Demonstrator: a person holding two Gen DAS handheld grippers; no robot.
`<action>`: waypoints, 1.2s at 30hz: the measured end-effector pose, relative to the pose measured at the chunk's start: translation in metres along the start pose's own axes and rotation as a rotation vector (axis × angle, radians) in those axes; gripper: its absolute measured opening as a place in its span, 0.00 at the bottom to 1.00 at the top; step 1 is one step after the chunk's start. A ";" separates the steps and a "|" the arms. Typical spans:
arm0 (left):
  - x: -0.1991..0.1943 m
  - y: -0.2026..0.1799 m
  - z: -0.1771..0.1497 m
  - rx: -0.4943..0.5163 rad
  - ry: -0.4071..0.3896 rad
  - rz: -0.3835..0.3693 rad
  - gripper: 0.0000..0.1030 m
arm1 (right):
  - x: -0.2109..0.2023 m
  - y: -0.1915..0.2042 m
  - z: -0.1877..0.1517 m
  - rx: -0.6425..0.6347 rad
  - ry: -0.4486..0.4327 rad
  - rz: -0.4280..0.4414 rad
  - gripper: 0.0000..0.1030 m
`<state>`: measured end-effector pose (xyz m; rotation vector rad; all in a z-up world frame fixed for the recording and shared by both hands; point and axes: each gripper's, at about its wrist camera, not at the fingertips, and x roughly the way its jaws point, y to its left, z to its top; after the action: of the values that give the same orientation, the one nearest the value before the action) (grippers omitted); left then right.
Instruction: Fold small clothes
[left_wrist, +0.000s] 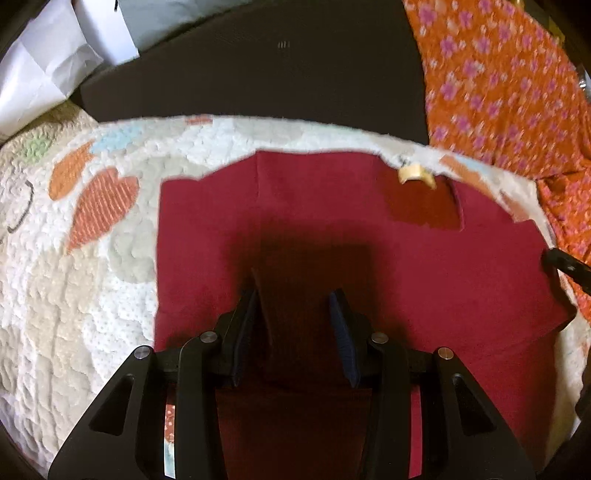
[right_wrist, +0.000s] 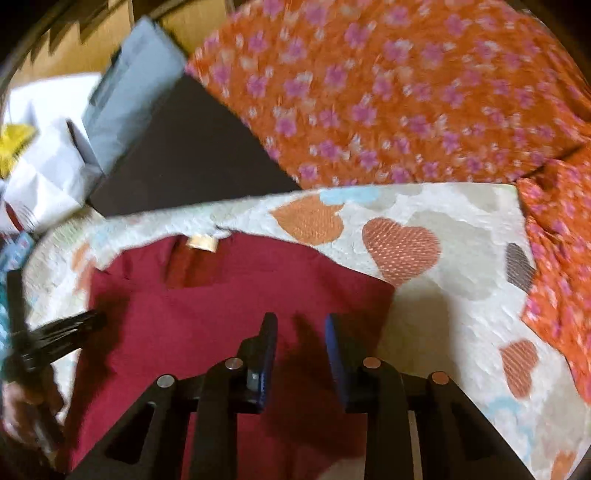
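left tongs (left_wrist: 295, 306) and right tongs (right_wrist: 300, 328), both spread, hover over flat dark-red cotton garment (left_wrist: 332, 229) on heart-print quilted mat (left_wrist: 74, 258); best pinch hem corners w/ both, fold evenly.

No text, label or number can be read

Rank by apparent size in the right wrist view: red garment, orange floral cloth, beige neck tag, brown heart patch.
1. Orange floral cloth and red garment: both large, too close to rank; claw hides part of the garment.
2. Brown heart patch.
3. Beige neck tag, blurred but smallest.
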<state>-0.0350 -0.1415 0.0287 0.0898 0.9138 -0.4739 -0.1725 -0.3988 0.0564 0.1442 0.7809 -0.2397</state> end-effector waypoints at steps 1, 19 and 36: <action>0.002 0.002 0.000 -0.009 -0.007 -0.009 0.39 | 0.013 -0.001 0.000 -0.001 0.025 -0.021 0.24; -0.004 0.032 0.005 -0.268 0.041 -0.194 0.44 | -0.038 -0.060 -0.046 0.216 0.036 0.146 0.38; -0.023 0.050 0.031 -0.187 -0.041 -0.061 0.10 | -0.065 -0.031 -0.021 0.115 -0.070 0.125 0.38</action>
<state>-0.0019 -0.0966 0.0600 -0.1183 0.9181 -0.4429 -0.2395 -0.4137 0.0866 0.2907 0.6865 -0.1695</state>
